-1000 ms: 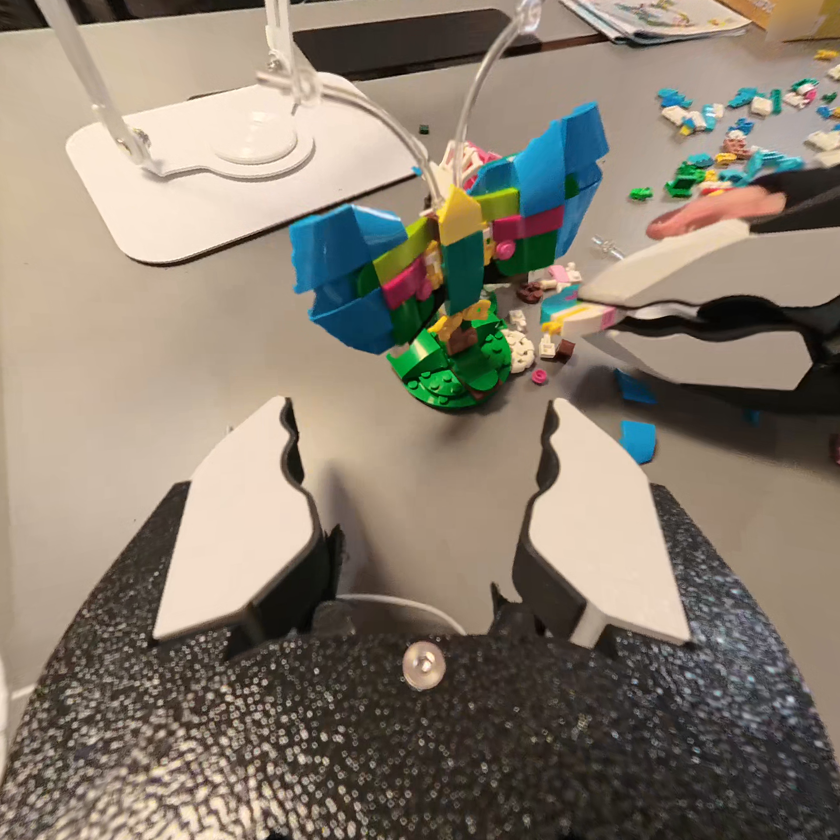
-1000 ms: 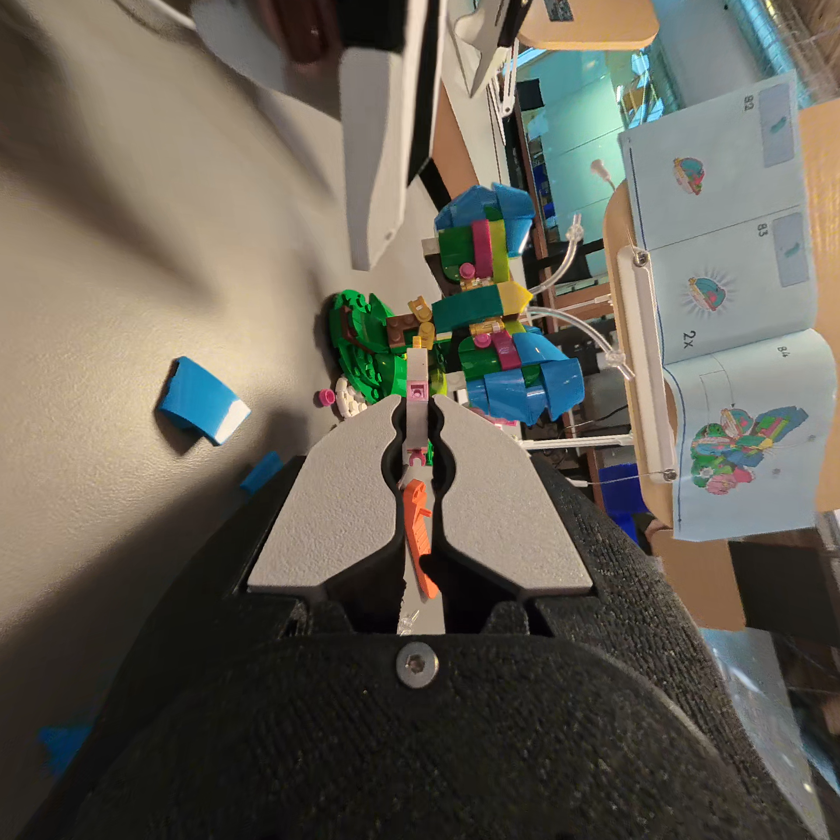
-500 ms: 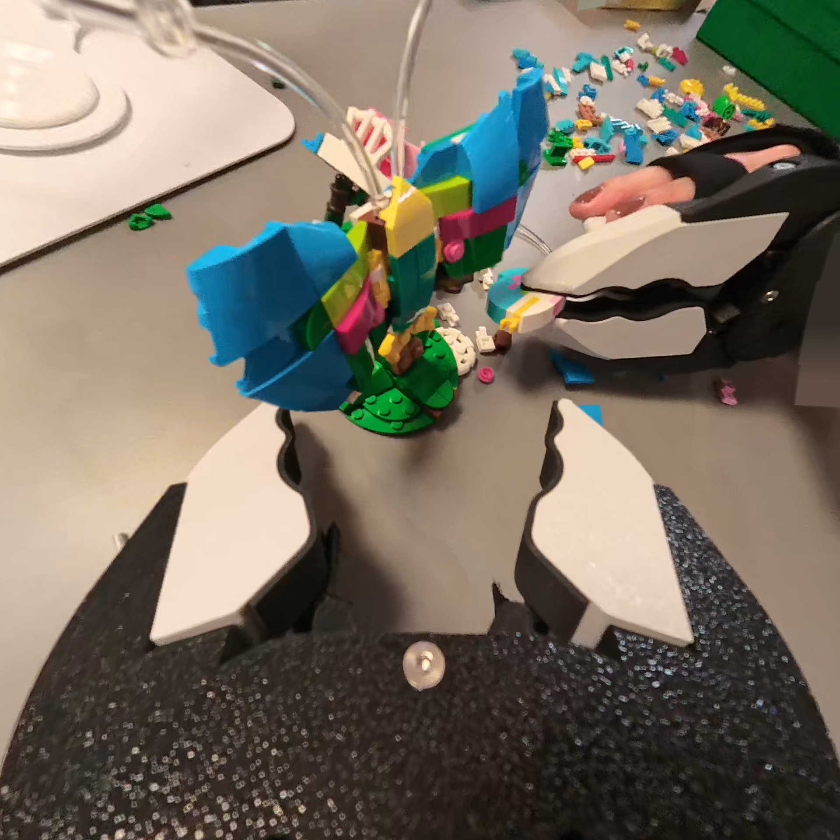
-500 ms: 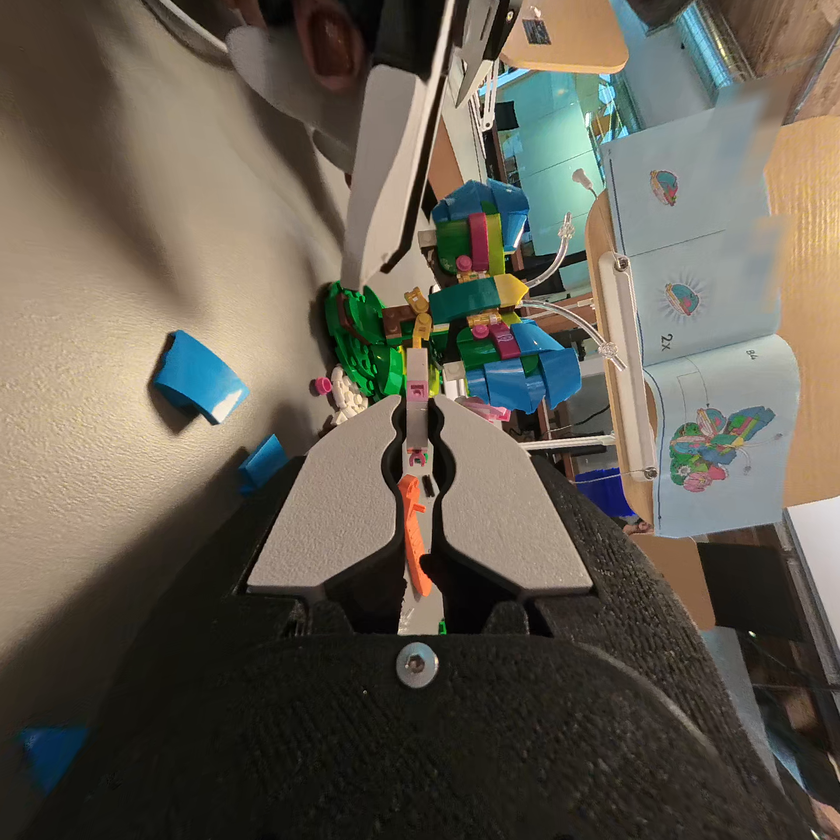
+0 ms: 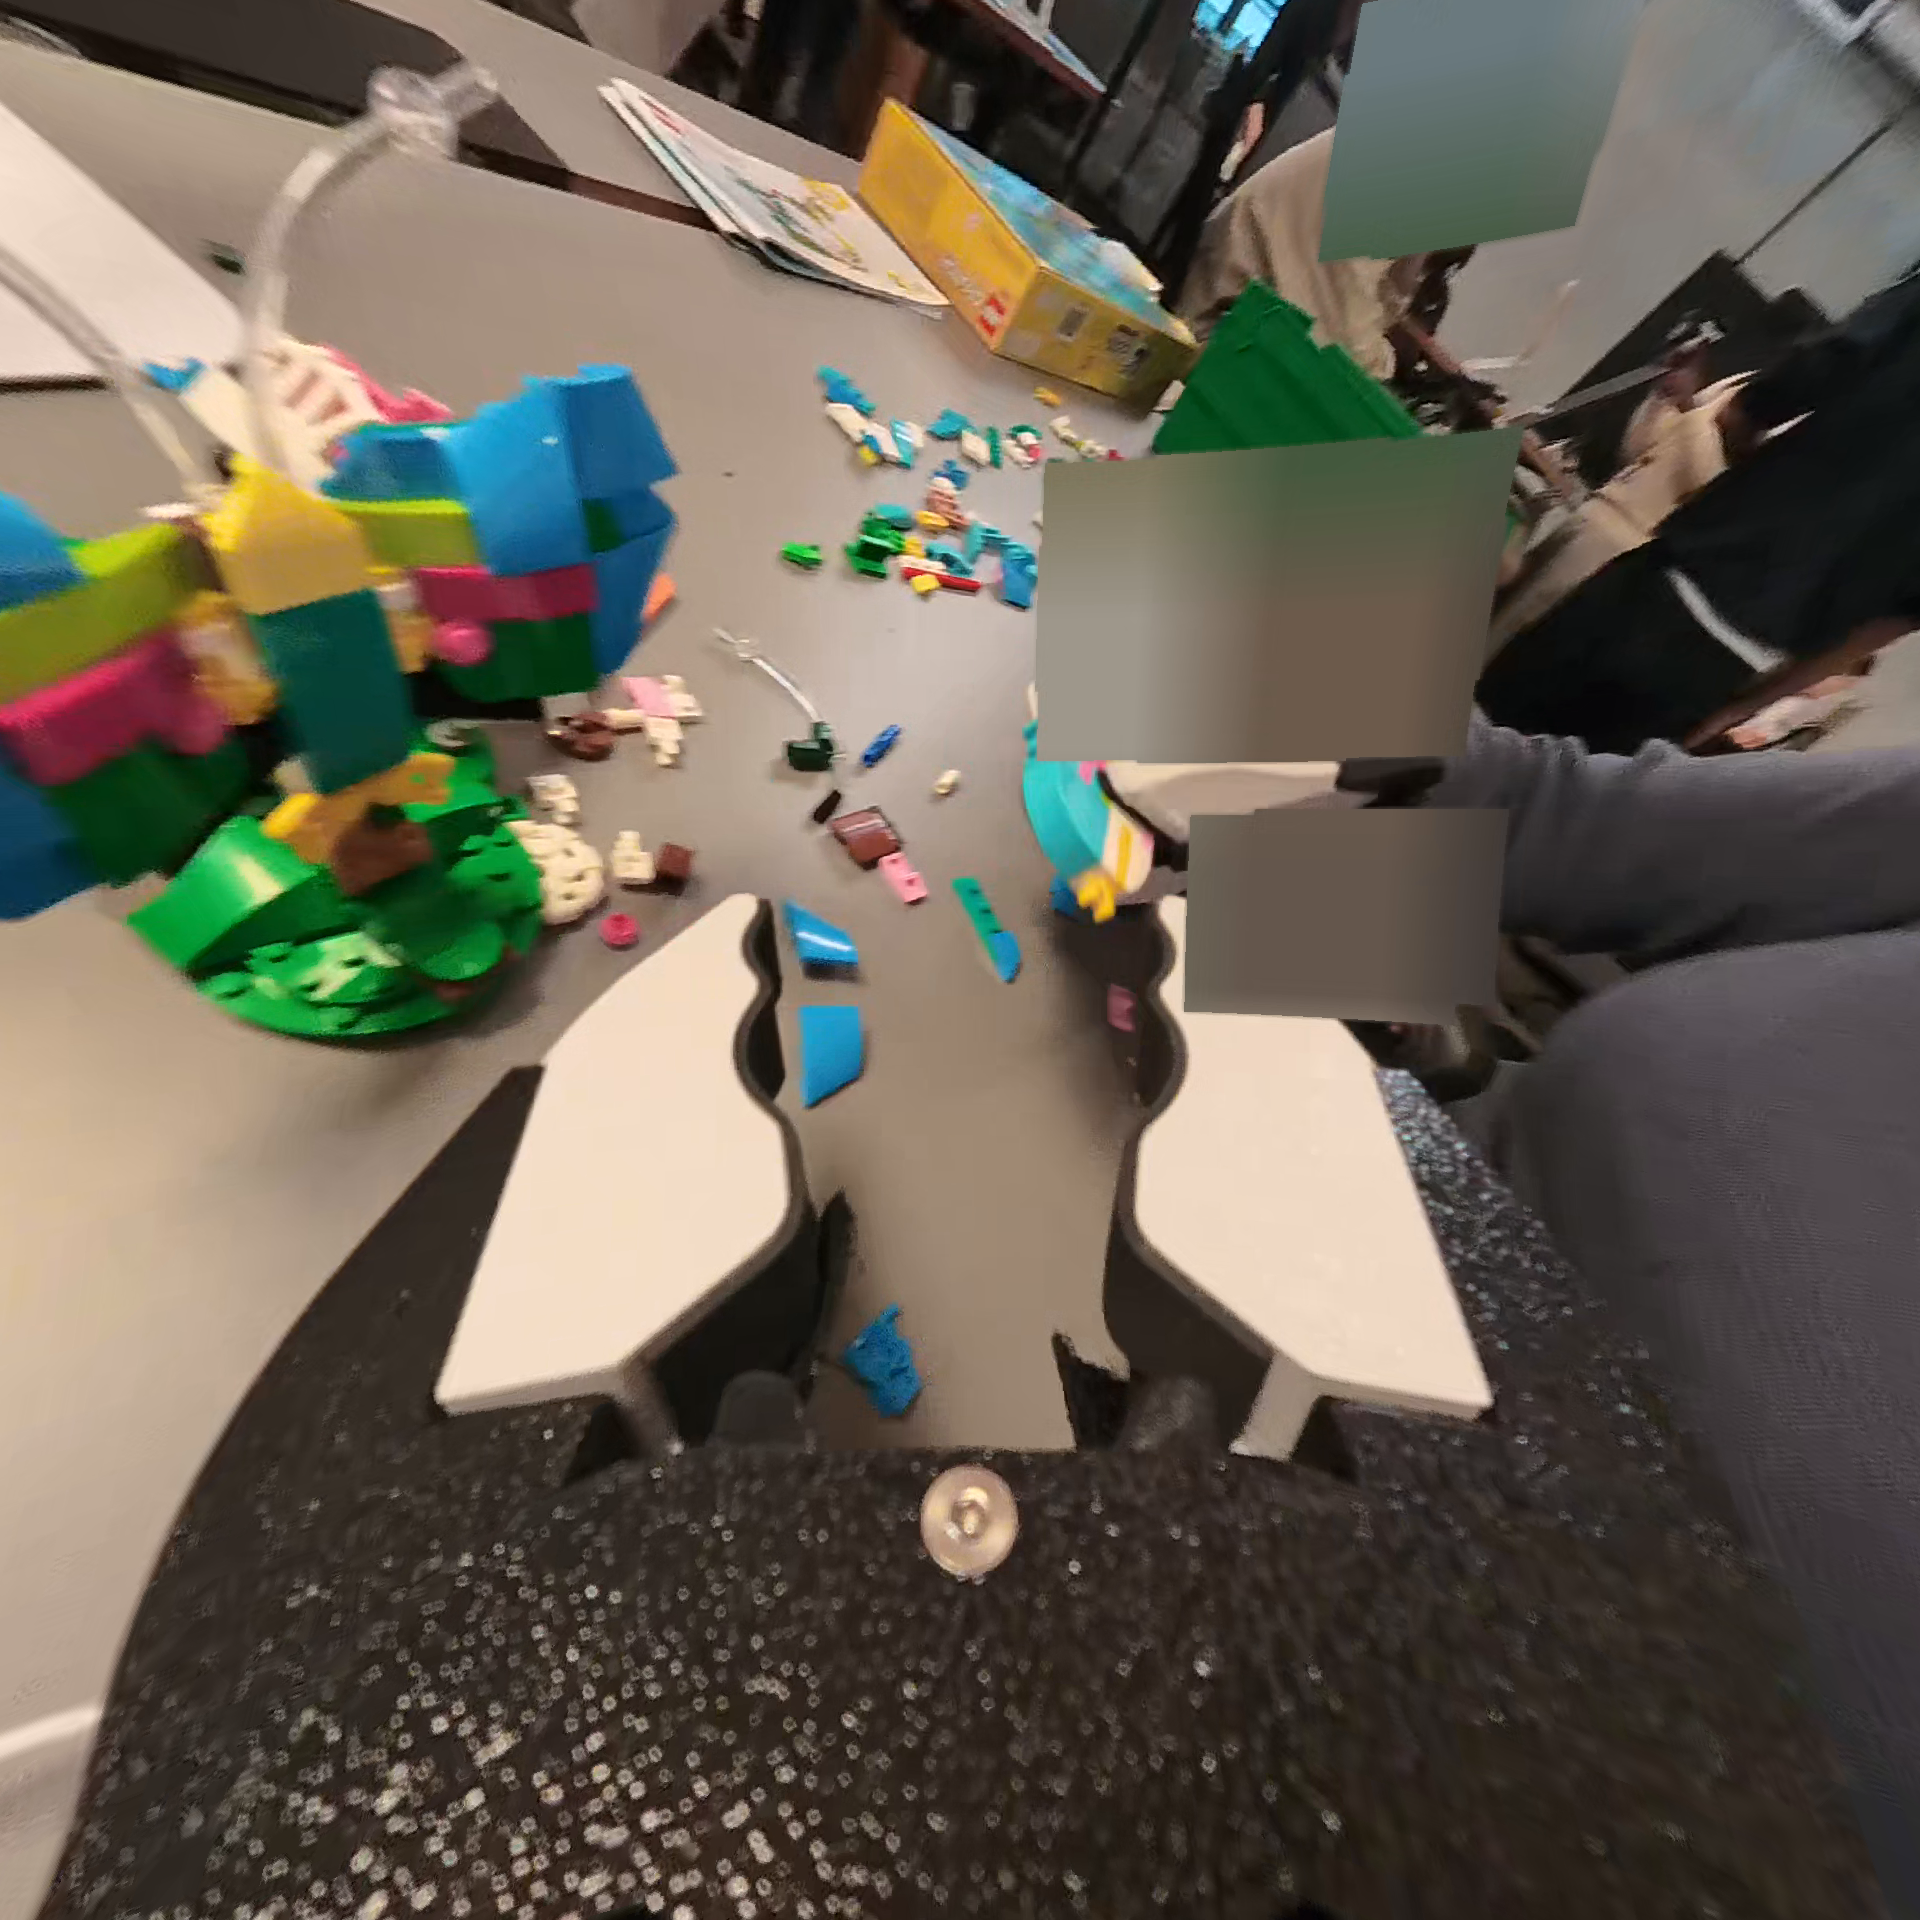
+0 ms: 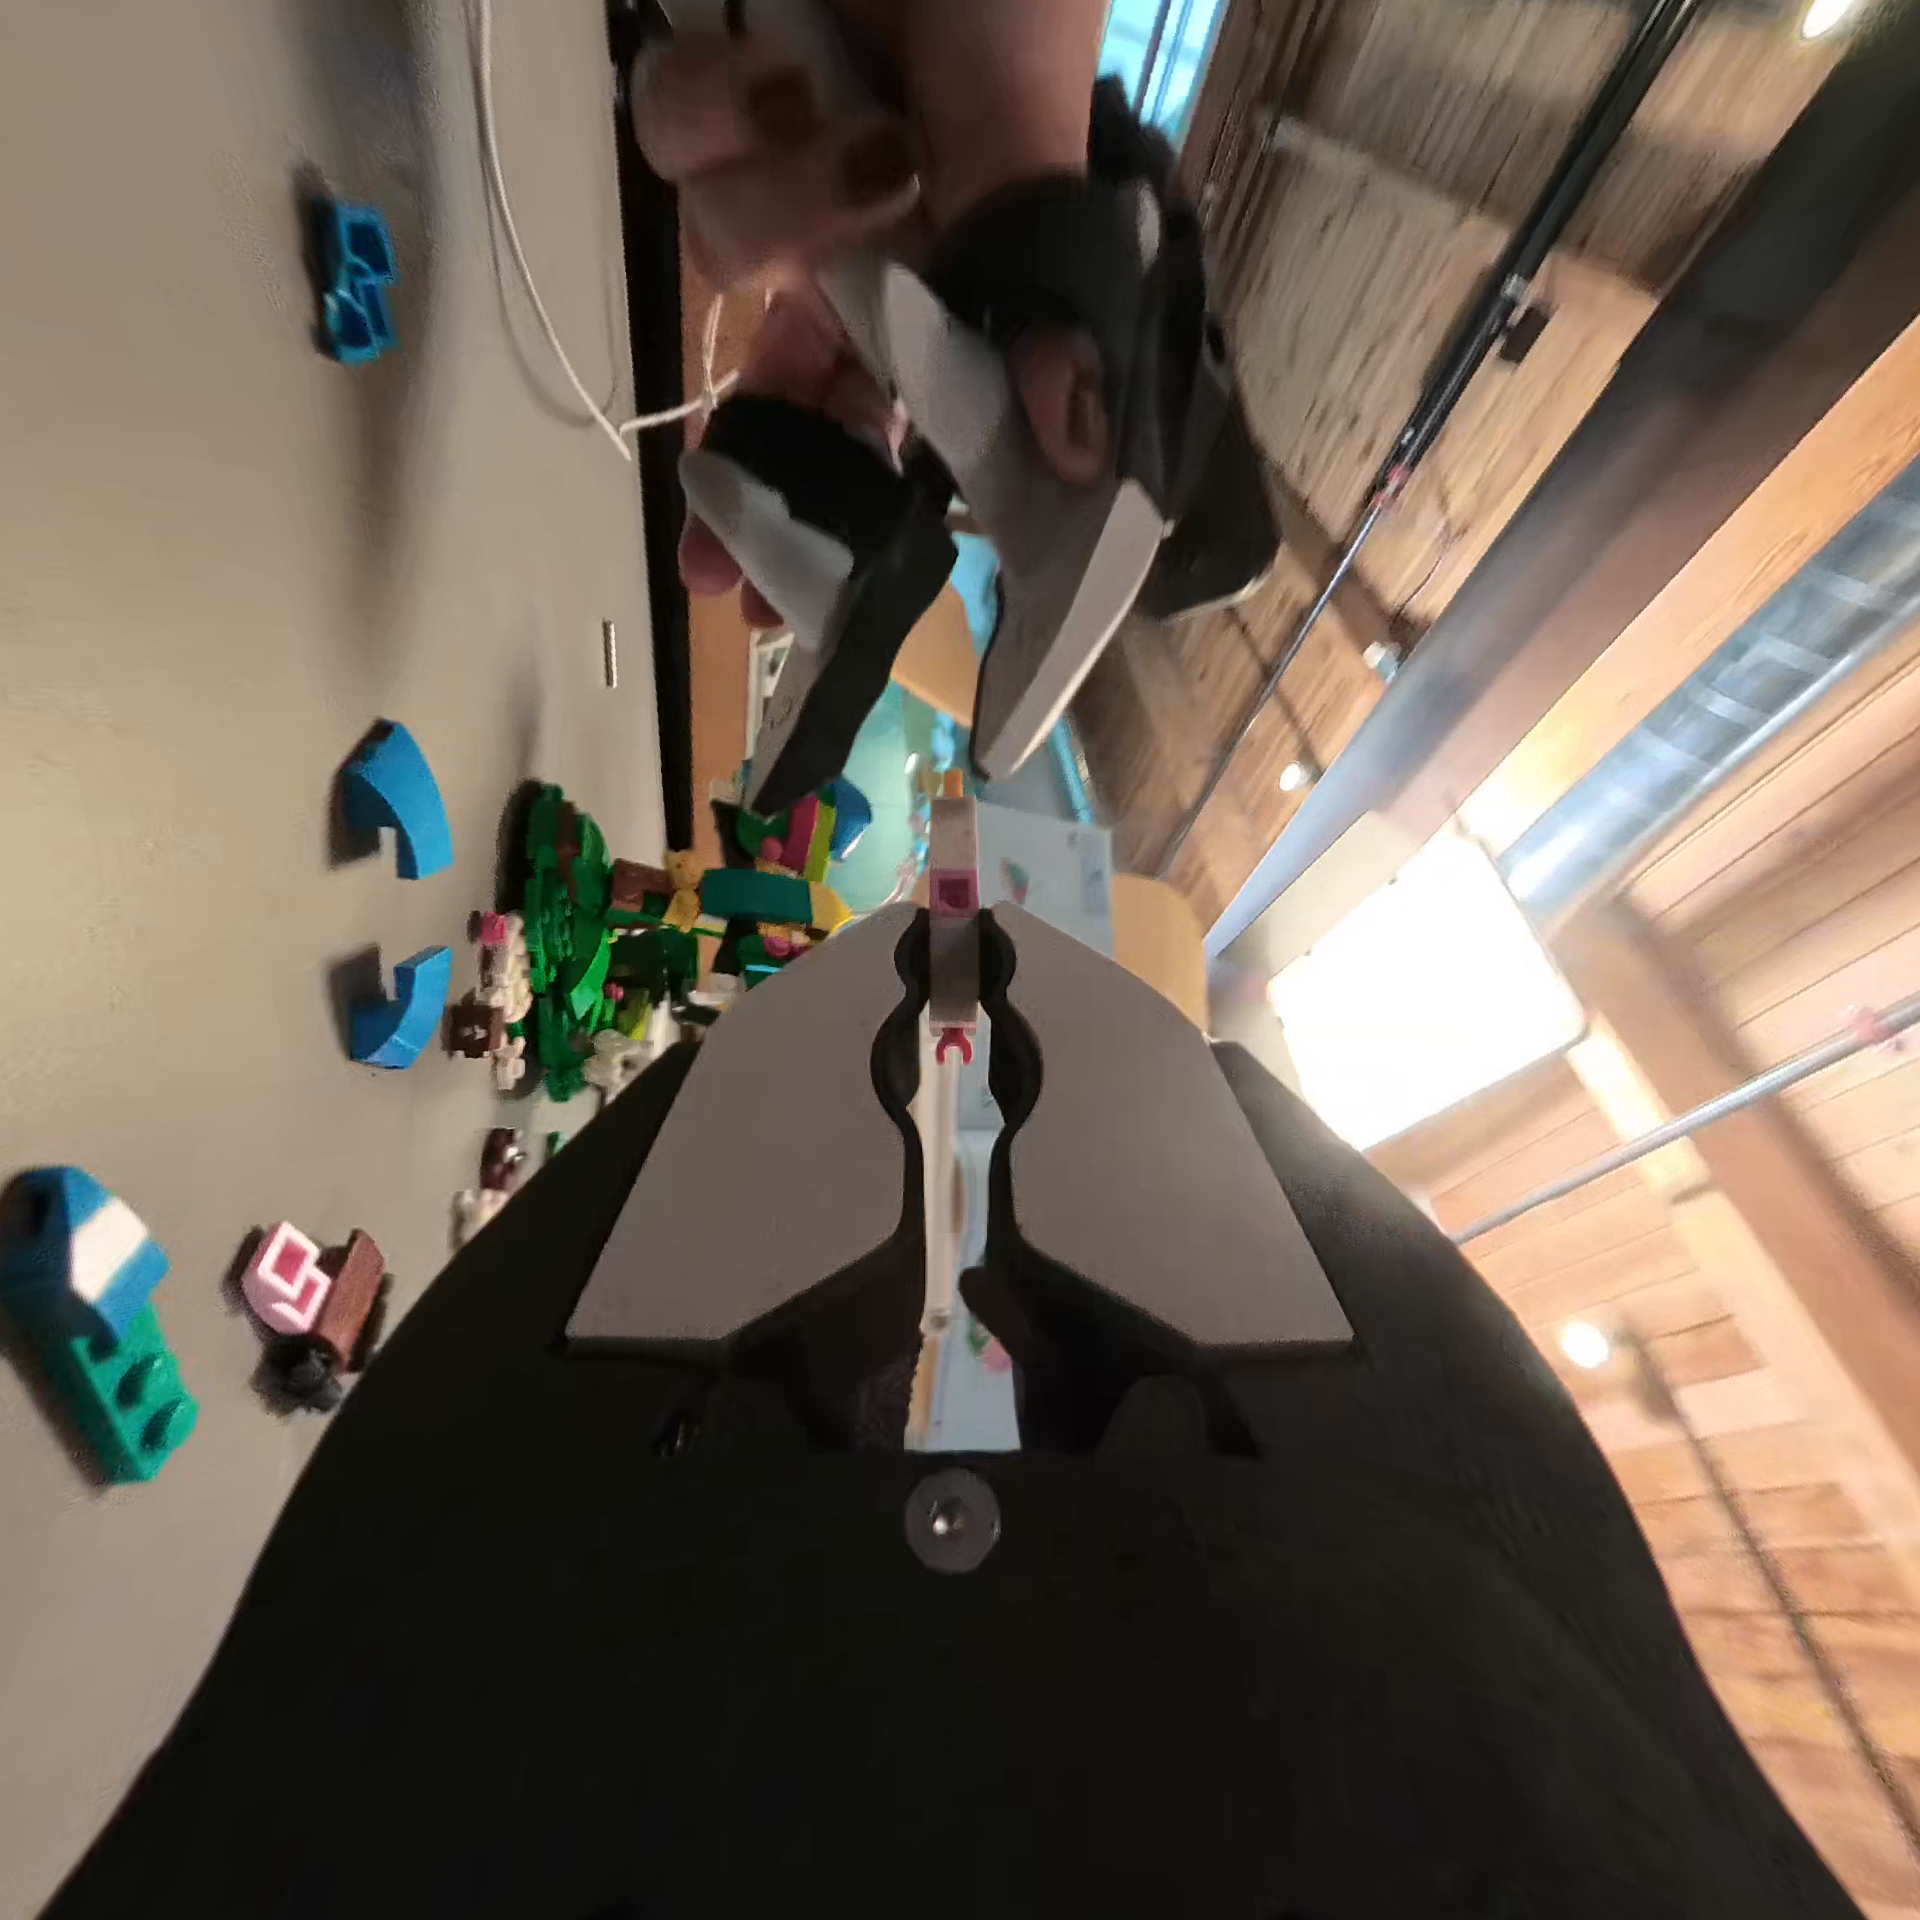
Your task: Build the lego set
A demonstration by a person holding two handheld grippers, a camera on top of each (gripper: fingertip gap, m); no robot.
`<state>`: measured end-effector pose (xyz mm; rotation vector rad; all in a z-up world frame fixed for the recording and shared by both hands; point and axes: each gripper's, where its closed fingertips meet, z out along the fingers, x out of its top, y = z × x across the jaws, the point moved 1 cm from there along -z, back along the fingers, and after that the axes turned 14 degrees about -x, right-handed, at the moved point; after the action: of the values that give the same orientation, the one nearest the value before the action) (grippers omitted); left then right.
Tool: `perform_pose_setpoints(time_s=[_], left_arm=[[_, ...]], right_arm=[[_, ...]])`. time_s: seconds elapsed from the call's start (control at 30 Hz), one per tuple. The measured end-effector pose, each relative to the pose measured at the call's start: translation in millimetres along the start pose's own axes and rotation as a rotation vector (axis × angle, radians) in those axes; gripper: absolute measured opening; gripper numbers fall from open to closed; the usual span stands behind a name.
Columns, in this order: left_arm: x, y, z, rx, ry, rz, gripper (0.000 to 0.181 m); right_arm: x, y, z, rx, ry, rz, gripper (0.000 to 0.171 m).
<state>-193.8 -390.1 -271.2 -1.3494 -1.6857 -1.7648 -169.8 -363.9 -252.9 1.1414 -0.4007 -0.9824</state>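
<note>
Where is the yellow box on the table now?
In the left wrist view, the yellow box lies at the far side of the grey table, between the instruction booklets and the green baseplate.

We see the butterfly model [image 5: 312,665] blurred, its left wing cut off by the frame's edge. The right gripper [image 5: 1143,842] is mostly covered by mosaic patches, so we cannot make out its grip there. The far loose bricks [image 5: 935,520] are too small for us to tell apart.
</note>
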Motion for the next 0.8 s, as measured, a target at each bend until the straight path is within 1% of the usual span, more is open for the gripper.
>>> perform_pose_setpoints(time_s=[0.1, 0.13, 0.17, 0.2, 0.23, 0.27, 0.3, 0.33, 0.37, 0.43, 0.53, 0.6, 0.63, 0.7, 0.8], left_arm=[[0.9, 14.6, 14.4, -0.13, 0.02, -0.065, 0.053], [1.3, 21.1, 19.0, -0.186, 0.026, -0.082, 0.043], [0.9, 28.7, 22.9, -0.247, 0.026, -0.085, 0.024], [2.2, 33.3, 24.6, -0.28, 0.039, -0.079, 0.016], [5.1, 33.6, 24.0, -0.276, 0.064, -0.059, 0.01], [10.7, 33.2, 22.4, -0.263, 0.113, -0.043, 0.008], [18.9, 31.9, 18.9, -0.24, 0.185, -0.031, 0.008], [26.8, 31.5, 13.8, -0.223, 0.258, -0.01, 0.008], [33.7, 33.2, 8.5, -0.219, 0.327, 0.021, 0.008], [42.4, 36.5, 0.4, -0.211, 0.43, 0.06, 0.008], [46.0, 40.3, -1.4, -0.196, 0.492, 0.101, 0.008], [47.2, 43.2, 0.9, -0.2, 0.509, 0.118, 0.008], [47.8, 44.3, 2.5, -0.203, 0.517, 0.12, 0.008], [48.3, 47.3, 6.1, -0.215, 0.524, 0.133, 0.008], [44.5, 47.5, 14.7, -0.215, 0.497, 0.136, 0.008]], right_arm=[[9.5, 5.1, -6.0, -0.01, 0.071, -0.089, 0.006], [11.6, 5.8, -7.2, -0.008, 0.087, -0.111, 0.007], [12.4, 6.7, -8.1, -0.007, 0.094, -0.126, 0.006], [10.7, 8.6, -8.6, -0.014, 0.088, -0.127, 0.007], [6.8, 11.4, -8.4, -0.022, 0.065, -0.103, 0.009], [0.6, 15.2, -8.1, -0.031, 0.022, -0.047, 0.014], [-7.1, 21.5, -8.1, -0.052, -0.033, 0.049, 0.018], [-15.4, 26.6, -8.8, -0.055, -0.096, 0.188, 0.02], [-22.8, 28.6, -10.1, -0.031, -0.163, 0.368, 0.021], [-27.2, 26.0, -12.6, 0.081, -0.269, 0.812, 0.02], [-17.2, 30.6, -9.2, 0.257, -0.328, 1.508, 0.021], [-15.9, 36.7, -3.8, 0.321, -0.343, 1.828, 0.022], [-17.1, 38.5, -1.3, 0.335, -0.354, 1.942, 0.022], [-18.8, 41.9, 3.2, 0.35, -0.356, 2.105, 0.022], [-20.0, 46.0, 7.4, 0.362, -0.332, 2.235, 0.019]])
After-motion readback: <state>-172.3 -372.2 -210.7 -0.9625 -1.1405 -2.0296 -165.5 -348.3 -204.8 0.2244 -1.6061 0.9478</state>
